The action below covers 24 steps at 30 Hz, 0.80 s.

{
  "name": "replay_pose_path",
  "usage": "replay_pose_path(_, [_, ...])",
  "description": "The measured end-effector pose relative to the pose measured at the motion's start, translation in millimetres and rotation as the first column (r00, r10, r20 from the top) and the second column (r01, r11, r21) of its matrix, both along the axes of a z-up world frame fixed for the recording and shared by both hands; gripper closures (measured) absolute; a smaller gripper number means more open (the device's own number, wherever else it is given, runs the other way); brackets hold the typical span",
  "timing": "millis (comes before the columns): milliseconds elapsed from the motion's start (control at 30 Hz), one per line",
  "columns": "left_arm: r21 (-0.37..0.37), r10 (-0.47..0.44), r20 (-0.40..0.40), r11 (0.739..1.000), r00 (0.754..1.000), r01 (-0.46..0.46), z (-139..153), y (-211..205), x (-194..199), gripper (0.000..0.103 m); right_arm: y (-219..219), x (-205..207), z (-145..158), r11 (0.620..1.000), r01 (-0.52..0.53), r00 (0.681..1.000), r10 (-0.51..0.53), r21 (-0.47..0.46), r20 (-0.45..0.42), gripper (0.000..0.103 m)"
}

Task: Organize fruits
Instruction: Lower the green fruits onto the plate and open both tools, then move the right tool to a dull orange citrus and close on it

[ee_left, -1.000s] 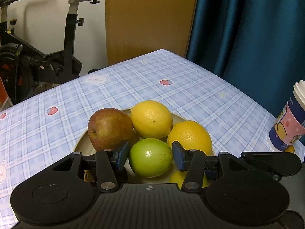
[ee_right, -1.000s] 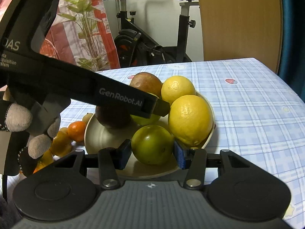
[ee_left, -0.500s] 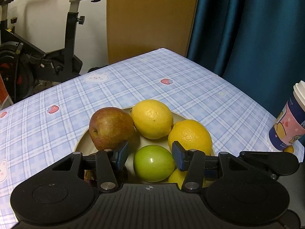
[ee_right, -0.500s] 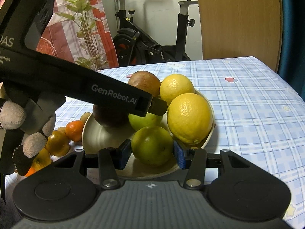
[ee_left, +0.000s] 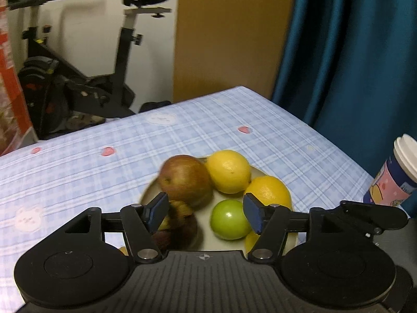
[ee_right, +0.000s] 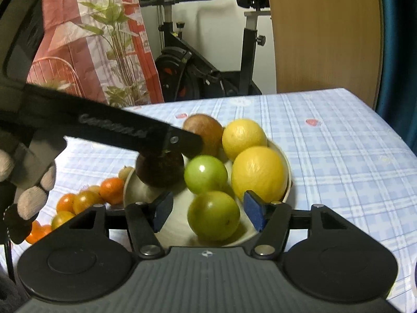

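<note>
Plate: a pale round plate (ee_right: 286,180) on the checked desk (ee_right: 338,140), already carrying most of the big fruit.
In the plate: a red-brown apple (ee_left: 183,178), two yellow lemons (ee_right: 256,173), two green fruits and a dark round fruit (ee_right: 160,168), packed close, several touching.
Left claw: the left claw (ee_left: 206,212) hangs over the plate's near side, jaws opening; the smaller green fruit (ee_left: 229,219) sits below and between the blue pads with clear air either side, nothing gripped.
Right claw: the right claw (ee_right: 208,210) has its jaws opening around the nearer green fruit (ee_right: 213,215), which rests on the plate; gaps show at both pads, so it looks set down and let go.
Left out: a cluster of small orange fruits (ee_right: 86,200) lies on the desk just beside the plate's left rim, with one pale small fruit by the rim.
Bystander: a lidded paper cup (ee_left: 398,172) stands apart at the desk's right edge.
Progress: by the look of it, the large fruit is gathered; the small oranges remain outside, and room in the plate is tight.
</note>
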<state>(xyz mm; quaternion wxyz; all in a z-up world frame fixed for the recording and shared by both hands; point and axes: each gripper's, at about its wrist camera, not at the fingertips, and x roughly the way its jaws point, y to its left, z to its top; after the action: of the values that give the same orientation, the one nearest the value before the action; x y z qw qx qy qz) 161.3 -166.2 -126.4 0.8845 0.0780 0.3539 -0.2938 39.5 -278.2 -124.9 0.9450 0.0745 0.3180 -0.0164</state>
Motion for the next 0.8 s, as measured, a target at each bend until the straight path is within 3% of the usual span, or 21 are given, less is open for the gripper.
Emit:
replay_pose_path(367, [-0.059,0.133,0.038,0.990,0.990,-0.130,28.8,59.3,-18.6,0.037,12.9,-7.7,22.0,1.000,0.002,0.999,-0.004,0.030,0.051,0.040])
replay_pose_path(600, [-0.086,0.263,0.063,0.963,0.963,-0.257,39.7,110.3,-37.3,0.037,22.5,-9.6,30.0,0.997,-0.002,0.997,-0.004,0.072,0.080,0.040])
replay_pose_path(800, [-0.088,0.355,0.026,0.932,0.935,-0.351,38.8,157.2,-46.7,0.037,40.0,-5.6,29.8,0.995,-0.047,0.996,0.040,0.084,0.079,0.040])
